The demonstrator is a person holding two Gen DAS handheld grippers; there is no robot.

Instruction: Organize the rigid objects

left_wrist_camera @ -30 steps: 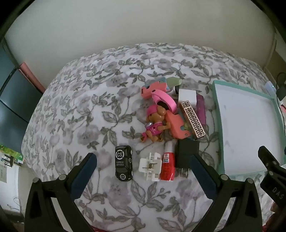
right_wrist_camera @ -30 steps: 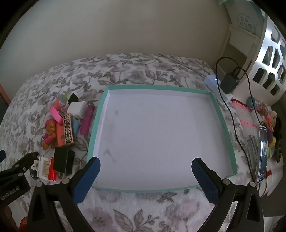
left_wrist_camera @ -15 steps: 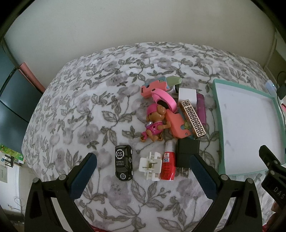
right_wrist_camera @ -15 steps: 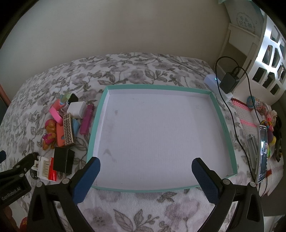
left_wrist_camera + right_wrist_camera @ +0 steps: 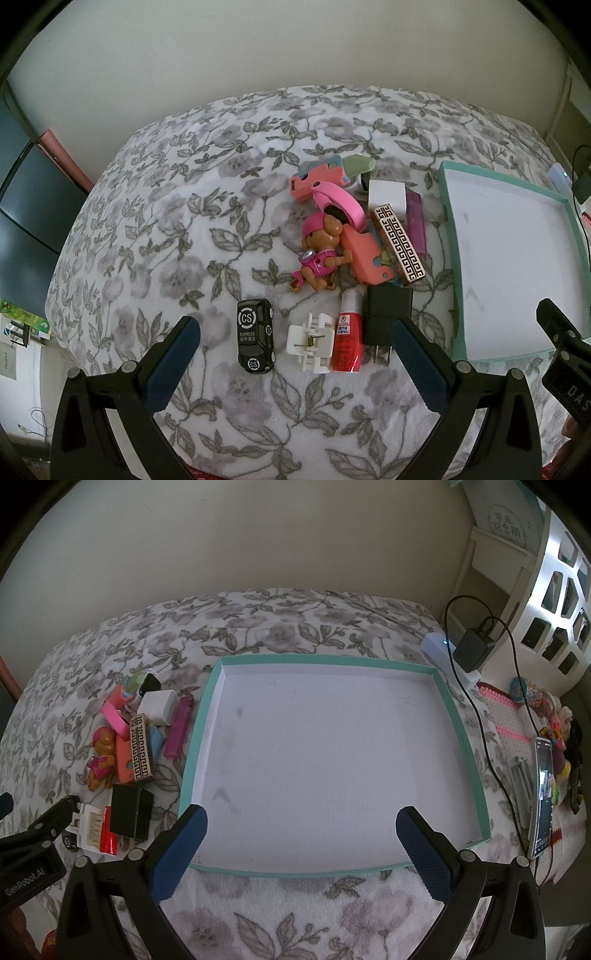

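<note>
1. The left hand-held gripper [image 5: 295,363] is held with its fingers wide apart and nothing between them, above the near edge of a flowered bedspread [image 5: 177,229].
2. Just ahead of it a row of four things is laid out: a black toy car [image 5: 255,336], a white clip [image 5: 310,342], a red tube [image 5: 346,336] and a black plug [image 5: 386,317].
3. Beyond the row a loose pile is seen, with a pink toy dog [image 5: 319,254], a patterned box [image 5: 398,243], a white charger [image 5: 387,192] and a purple lighter [image 5: 415,221] touching one another.
4. The right hand-held gripper [image 5: 301,851] is likewise spread open and empty, poised over the near rim of a teal tray [image 5: 458,738].
5. The tray is set just right of the pile, and nothing is seen inside it.
6. A phone [image 5: 542,794] is seen right of the tray.
</note>
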